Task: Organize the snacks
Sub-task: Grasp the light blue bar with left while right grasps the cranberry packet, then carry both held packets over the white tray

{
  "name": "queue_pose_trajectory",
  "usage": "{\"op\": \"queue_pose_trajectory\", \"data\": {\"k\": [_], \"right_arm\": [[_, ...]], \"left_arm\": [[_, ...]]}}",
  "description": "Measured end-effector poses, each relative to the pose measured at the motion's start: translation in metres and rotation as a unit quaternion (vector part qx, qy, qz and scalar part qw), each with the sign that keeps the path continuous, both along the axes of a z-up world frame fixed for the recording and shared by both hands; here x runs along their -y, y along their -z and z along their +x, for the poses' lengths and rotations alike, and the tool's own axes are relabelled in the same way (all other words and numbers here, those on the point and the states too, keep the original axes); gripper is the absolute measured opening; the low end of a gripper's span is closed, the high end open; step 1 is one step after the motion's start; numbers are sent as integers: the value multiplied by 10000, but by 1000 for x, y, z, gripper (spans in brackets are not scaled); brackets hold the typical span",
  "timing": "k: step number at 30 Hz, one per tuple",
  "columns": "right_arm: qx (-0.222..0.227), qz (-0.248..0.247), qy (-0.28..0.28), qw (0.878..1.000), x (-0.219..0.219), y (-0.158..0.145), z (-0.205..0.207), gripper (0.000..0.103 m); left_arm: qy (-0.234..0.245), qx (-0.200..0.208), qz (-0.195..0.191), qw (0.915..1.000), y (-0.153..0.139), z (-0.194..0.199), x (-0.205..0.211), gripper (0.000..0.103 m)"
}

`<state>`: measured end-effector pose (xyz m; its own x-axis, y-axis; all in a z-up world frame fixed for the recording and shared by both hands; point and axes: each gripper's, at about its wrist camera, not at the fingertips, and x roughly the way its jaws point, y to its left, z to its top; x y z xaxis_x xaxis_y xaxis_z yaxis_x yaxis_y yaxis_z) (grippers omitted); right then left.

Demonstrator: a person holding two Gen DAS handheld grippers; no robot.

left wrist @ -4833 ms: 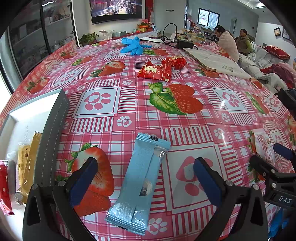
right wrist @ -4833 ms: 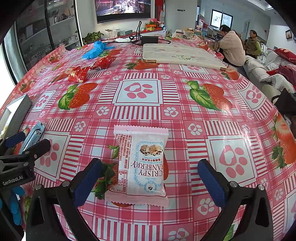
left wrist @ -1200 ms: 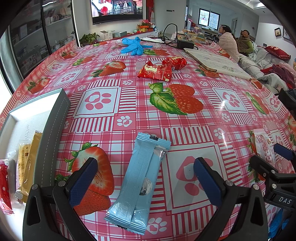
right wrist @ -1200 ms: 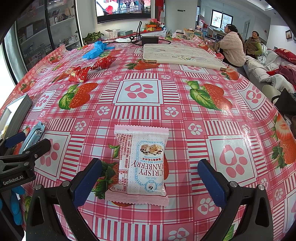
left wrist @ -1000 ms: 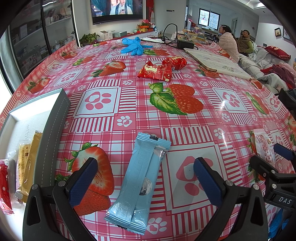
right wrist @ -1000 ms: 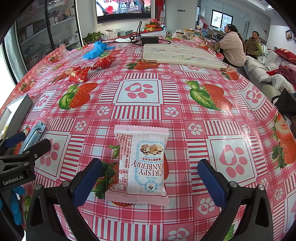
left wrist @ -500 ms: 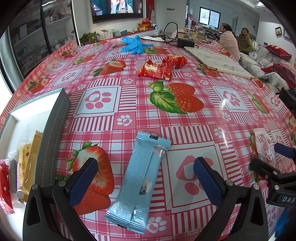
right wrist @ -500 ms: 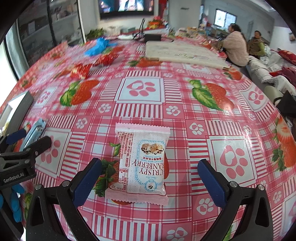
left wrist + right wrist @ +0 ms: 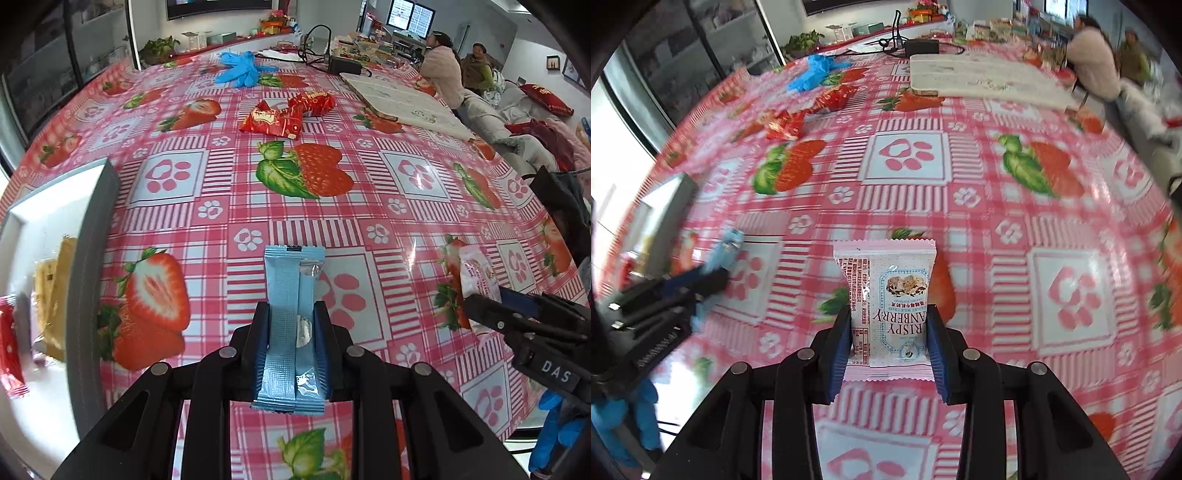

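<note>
The light blue snack bar (image 9: 291,325) stands lengthwise between the blue pads of the left gripper (image 9: 291,347), whose jaws are closing and already press on both long edges of the wrapper, with its far end reaching out over the bench (image 9: 369,184), a surface covered in a pink checked cloth printed with strawberries and paw marks. The pink-and-white cranberry crisp packet (image 9: 888,306) sits the same way in the right gripper (image 9: 888,347): its jaws are closing too, and the pads bear on the packet's two sides, which bow slightly inward, while the crimped near edge sticks out below them. In the left wrist view the right gripper appears at the right edge with the packet in its tips, well apart from the blue bar. At the left of that view a grey-walled white tray (image 9: 92,258) rests on the bench, holding yellow packets (image 9: 55,288) and a red packet (image 9: 11,358) at its near end. Farther across the bench lie two red snack bags (image 9: 288,114) side by side, then a pair of blue gloves (image 9: 240,70) and a pale flat board (image 9: 402,103). Two people (image 9: 443,74) sit beyond the far right edge of the bench.
</note>
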<state>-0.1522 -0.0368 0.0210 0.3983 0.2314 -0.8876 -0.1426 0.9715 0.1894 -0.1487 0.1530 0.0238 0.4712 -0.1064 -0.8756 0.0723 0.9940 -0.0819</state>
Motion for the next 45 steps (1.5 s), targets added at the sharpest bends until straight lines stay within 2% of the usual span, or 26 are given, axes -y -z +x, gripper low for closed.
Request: {"op": "queue_pose_trajectory", "data": {"k": [8, 15, 23, 27, 31, 33, 36, 39, 45], "right_arm": [[154, 343, -161, 9992, -11, -21, -11, 40], [370, 570, -527, 9963, -38, -50, -17, 40], [580, 814, -1114, 9887, -88, -94, -13, 40], [649, 784, -1525, 9830, -130, -114, -6, 40], [589, 916, -1875, 9762, -169, -129, 4, 40], [602, 914, -2074, 9721, -194, -136, 7, 40], [604, 771, -2326, 9676, -225, -135, 8, 40], [325, 767, -2532, 9638, -258, -116, 12, 40], [-13, 611, -2725, 9602, -305, -85, 22, 40]], "left_arm": [[30, 123, -16, 9999, -22, -16, -7, 25], [-78, 176, -243, 9995, -52, -29, -32, 25], [-334, 518, -398, 9973, -112, -40, -92, 25], [-510, 646, -386, 9959, -138, -44, -130, 26], [-823, 741, -598, 9920, -156, -48, -173, 26], [-947, 733, -585, 9911, -154, -50, -187, 26], [-1137, 544, -477, 9909, -132, -50, -203, 26], [-1406, 322, -615, 9876, -109, -48, -222, 26], [-1747, 78, -440, 9836, -73, -47, -244, 26]]}}
